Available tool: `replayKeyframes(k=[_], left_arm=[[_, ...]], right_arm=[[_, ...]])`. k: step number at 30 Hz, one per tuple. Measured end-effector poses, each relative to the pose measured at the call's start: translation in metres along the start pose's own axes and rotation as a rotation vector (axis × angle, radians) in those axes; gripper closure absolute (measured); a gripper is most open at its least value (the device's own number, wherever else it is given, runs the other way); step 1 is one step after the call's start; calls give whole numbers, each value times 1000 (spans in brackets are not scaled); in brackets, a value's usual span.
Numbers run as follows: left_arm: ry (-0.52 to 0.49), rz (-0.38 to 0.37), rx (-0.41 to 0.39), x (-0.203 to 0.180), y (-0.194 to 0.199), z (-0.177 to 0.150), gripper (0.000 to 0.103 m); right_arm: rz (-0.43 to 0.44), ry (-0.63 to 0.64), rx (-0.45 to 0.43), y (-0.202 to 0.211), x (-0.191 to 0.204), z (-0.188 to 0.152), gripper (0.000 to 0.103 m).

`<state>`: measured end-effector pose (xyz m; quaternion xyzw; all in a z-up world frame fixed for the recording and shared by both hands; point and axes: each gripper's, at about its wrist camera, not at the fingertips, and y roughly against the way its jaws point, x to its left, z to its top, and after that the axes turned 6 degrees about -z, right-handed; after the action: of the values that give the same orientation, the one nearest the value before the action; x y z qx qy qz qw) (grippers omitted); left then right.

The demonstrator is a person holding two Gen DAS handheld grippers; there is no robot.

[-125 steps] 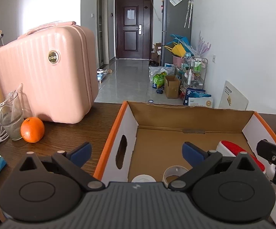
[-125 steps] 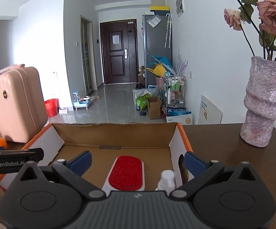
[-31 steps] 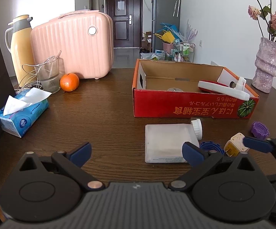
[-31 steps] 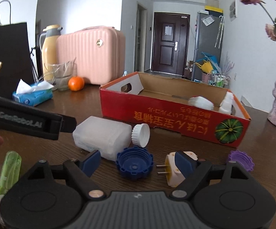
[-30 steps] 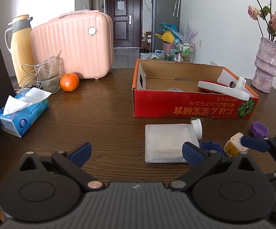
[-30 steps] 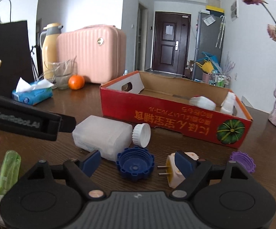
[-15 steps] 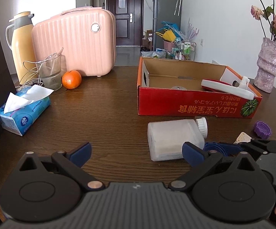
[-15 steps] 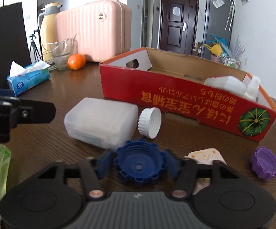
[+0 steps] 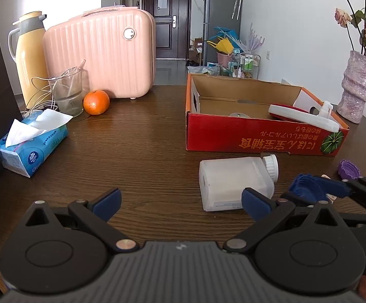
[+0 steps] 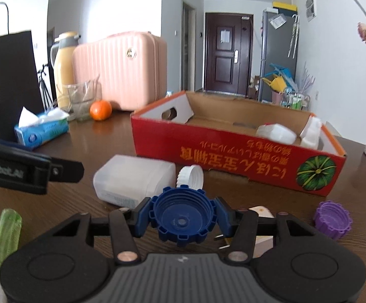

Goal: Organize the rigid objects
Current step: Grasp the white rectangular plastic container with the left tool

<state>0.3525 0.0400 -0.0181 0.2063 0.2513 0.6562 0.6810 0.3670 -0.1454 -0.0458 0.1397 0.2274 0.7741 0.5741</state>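
My right gripper [image 10: 183,218] is shut on a blue ribbed cap [image 10: 182,217] and holds it just above the table; the cap also shows in the left wrist view [image 9: 306,185]. My left gripper [image 9: 181,200] is open and empty, low over the table. A white plastic bottle [image 9: 234,183] lies on its side in front of the red cardboard box [image 9: 258,140], also seen in the right wrist view [image 10: 135,179]. A purple cap [image 10: 332,219] and a cream plug [image 10: 261,227] lie to the right. The box holds a red-and-white brush [image 9: 301,118].
A pink suitcase [image 9: 102,55], yellow flask [image 9: 28,58], glass cup [image 9: 68,92], orange [image 9: 96,102] and tissue pack [image 9: 31,144] stand at the left. A purple vase [image 9: 357,85] stands at the right. A green tube [image 10: 4,237] lies near the right gripper.
My right gripper has closed on the blue cap and lifted it off the table. The left gripper has drifted slightly forward and stayed open.
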Motion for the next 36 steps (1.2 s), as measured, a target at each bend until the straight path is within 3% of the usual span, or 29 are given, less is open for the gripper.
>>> replayKeyframes(k=[23, 36], left_arm=[[-7, 3, 7, -2, -3, -2, 0], [-28, 7, 23, -12, -11, -2, 0]], right_arm=[[-108, -126, -63, 38, -56, -11, 51], [-116, -148, -80, 43, -61, -11, 51]])
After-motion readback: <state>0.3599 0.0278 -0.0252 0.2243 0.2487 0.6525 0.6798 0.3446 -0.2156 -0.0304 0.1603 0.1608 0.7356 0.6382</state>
